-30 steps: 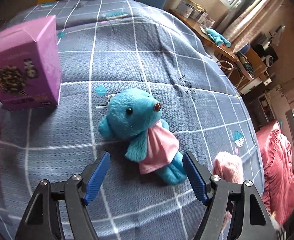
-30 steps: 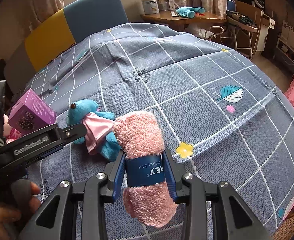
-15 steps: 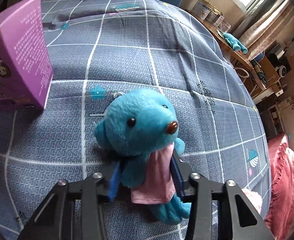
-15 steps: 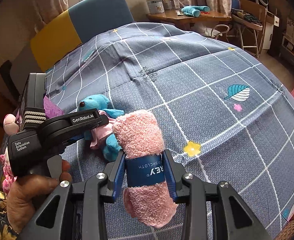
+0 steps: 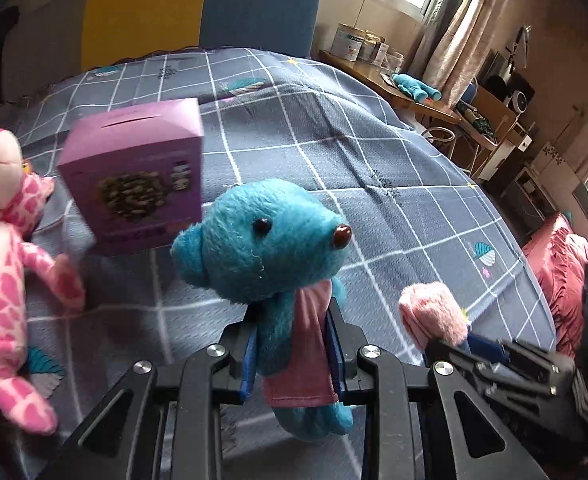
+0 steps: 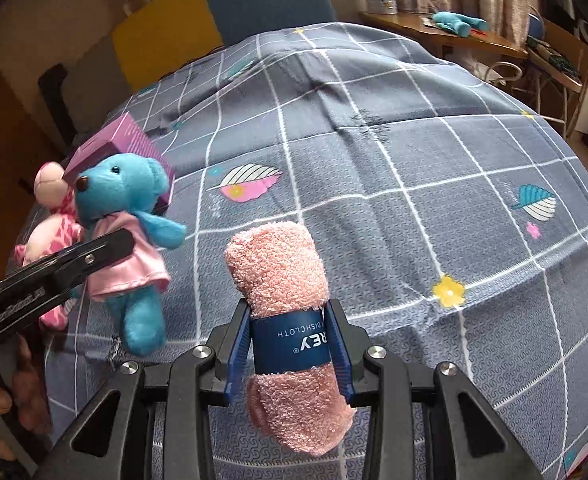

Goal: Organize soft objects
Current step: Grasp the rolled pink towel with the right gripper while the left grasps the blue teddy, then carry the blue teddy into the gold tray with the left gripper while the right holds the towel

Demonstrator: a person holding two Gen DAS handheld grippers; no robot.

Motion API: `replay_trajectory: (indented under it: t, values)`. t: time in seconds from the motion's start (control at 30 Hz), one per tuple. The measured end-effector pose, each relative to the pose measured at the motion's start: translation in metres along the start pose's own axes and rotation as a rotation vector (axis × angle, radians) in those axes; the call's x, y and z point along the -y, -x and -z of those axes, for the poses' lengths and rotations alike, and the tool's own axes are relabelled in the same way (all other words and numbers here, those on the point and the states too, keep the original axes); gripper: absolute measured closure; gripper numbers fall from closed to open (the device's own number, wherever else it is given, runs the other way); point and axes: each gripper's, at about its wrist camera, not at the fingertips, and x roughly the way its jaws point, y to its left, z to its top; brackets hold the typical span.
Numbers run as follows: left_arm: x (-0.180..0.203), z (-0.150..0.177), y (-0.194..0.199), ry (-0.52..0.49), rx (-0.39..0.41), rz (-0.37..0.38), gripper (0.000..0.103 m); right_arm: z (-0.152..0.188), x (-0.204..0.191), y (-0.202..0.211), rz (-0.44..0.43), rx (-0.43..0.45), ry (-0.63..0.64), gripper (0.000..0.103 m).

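Note:
My left gripper (image 5: 294, 340) is shut on a blue teddy bear (image 5: 261, 248) in a pink dress and holds it by the body, lifted off the bed. The bear also shows in the right wrist view (image 6: 125, 220), hanging in the air. My right gripper (image 6: 289, 344) is shut on a rolled pink dishcloth (image 6: 281, 272) with a dark blue paper band, held above the bed. The dishcloth's end shows in the left wrist view (image 5: 434, 312). A pink spotted plush toy (image 5: 1, 248) lies on the bed at the left.
A purple carton (image 5: 137, 176) stands on the grey checked bedspread (image 6: 414, 160) behind the bear. A yellow and blue headboard (image 5: 197, 8) is at the far end. A wooden desk (image 5: 406, 88) with tins and a blue toy stands at the right.
My left gripper closed around the blue bear and lifted it off the bed toward the left. My right gripper kept holding the dishcloth and shifted a little.

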Motion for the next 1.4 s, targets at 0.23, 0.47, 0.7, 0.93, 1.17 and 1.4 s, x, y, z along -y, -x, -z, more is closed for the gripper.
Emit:
replay_trajectory:
  t: [0.23, 0.47, 0.7, 0.93, 1.17, 1.4]
  values:
    - [-0.074, 0.068, 0.069, 0.022, -0.044, -0.055, 0.074, 0.011, -0.039, -0.012, -0.054, -0.060, 0.193, 0.067]
    - [-0.112, 0.132, 0.076, 0.044, -0.165, -0.085, 0.070, 0.029, -0.062, -0.039, 0.042, -0.162, 0.347, 0.067]
    - [-0.133, 0.143, 0.068, 0.176, -0.125, -0.068, 0.054, 0.035, -0.062, -0.053, 0.093, -0.205, 0.371, 0.062]
    - [-0.122, 0.154, 0.072, 0.144, -0.052, -0.112, 0.074, 0.034, -0.056, -0.055, 0.085, -0.202, 0.351, 0.062]
    - [-0.118, 0.162, 0.107, 0.113, 0.051, -0.124, 0.075, 0.033, -0.057, -0.057, 0.089, -0.192, 0.367, 0.062]
    - [-0.130, 0.166, 0.168, 0.167, 0.149, -0.188, 0.075, 0.036, -0.061, -0.057, 0.109, -0.170, 0.408, 0.065]
